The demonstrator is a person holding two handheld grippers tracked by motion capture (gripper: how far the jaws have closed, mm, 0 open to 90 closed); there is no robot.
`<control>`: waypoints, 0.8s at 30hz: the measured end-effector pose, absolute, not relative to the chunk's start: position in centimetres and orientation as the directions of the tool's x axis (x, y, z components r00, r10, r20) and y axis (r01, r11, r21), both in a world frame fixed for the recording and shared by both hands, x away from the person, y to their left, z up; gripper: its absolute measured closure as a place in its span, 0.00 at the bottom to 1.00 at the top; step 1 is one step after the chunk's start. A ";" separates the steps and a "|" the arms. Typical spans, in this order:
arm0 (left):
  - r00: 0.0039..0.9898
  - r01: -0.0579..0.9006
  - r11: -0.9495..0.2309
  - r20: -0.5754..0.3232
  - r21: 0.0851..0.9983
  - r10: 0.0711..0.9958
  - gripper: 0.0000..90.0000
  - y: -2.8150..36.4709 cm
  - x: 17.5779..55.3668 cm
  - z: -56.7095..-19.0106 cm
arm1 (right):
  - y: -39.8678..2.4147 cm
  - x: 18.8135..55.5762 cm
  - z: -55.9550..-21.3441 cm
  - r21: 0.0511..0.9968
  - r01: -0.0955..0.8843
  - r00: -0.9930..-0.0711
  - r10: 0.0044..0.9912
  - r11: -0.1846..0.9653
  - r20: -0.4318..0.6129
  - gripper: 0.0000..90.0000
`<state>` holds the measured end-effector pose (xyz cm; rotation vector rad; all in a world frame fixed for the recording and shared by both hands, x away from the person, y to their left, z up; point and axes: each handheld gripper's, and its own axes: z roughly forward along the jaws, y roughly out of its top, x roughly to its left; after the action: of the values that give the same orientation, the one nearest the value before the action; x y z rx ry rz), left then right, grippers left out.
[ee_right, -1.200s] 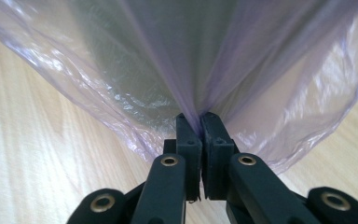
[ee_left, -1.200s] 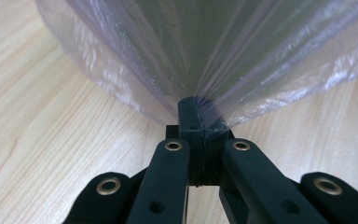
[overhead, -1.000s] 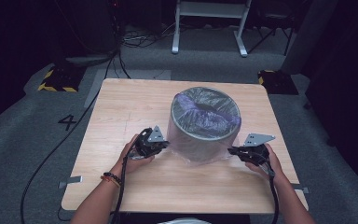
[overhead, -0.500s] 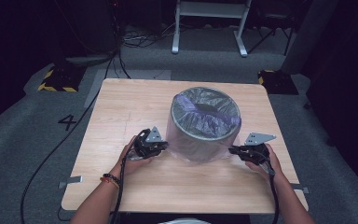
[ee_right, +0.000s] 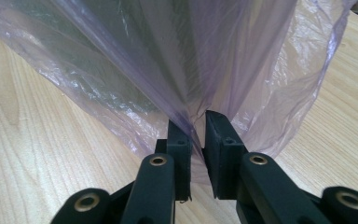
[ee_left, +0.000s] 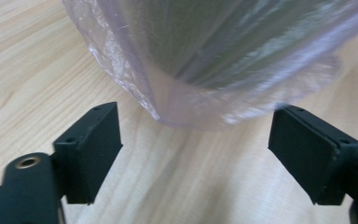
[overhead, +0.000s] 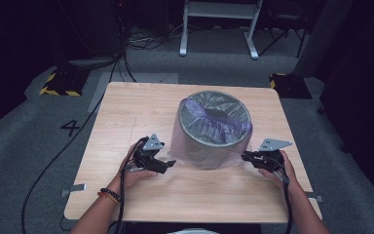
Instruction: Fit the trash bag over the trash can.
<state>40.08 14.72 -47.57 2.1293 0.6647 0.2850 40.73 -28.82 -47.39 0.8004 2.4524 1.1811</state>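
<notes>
Wood grain runs across the table [overhead: 126, 112], a light square top that stands on grey carpet [overhead: 39, 156] in a dim room. At the near edge the person's forearms come in, one hand on each tool.

The left gripper [overhead: 168, 164] lies low on the table just beside the left foot of the bin [overhead: 214, 146]. Its jaws have just been opening and now stand wide apart with nothing between them. The right gripper [overhead: 244, 156] is at the right foot of the bin. Its jaws have just eased a little apart, with a fold of the bag between them, and whether the pads press on it I cannot tell.

The bin is a grey round one, upright near the middle of the table, with a thin purple plastic bag [overhead: 219, 114] lining it and hanging down over its outside.

Farther off, a black cable [overhead: 53, 161] crosses the carpet at the left, near a painted number 4 [overhead: 71, 127]. A black and yellow block [overhead: 58, 84] sits beyond it, and white frame legs [overhead: 219, 29] stand at the back.

From above, the bag's skirt is perhaps only a faint haze. The left gripper view shows its crinkled hem [ee_left: 205, 116] resting on the wood ahead of the open pads [ee_left: 91, 154]. The right gripper view shows the film [ee_right: 168, 60] gathered into a tight pleat that runs down into the narrow gap.
</notes>
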 end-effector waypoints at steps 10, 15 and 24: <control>0.825 0.355 -0.527 0.006 0.772 0.565 0.17 16.0 38.0 -47.9 | -29.3 40.4 -47.1 0.794 0.367 -0.794 0.608 0.484 -0.004 0.63; 0.819 0.364 -0.553 0.024 0.750 0.573 0.17 16.7 37.3 -48.4 | -29.7 39.9 -46.8 0.806 0.363 -0.797 0.603 0.468 0.009 0.49; 0.807 0.408 -0.559 0.000 0.722 0.590 0.17 17.7 36.6 -49.4 | -30.4 39.1 -46.2 0.832 0.348 -0.781 0.625 0.433 0.002 0.28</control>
<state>36.62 17.68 -49.37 2.2402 0.7314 0.3125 39.07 -30.43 -46.18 0.8379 2.3833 1.2751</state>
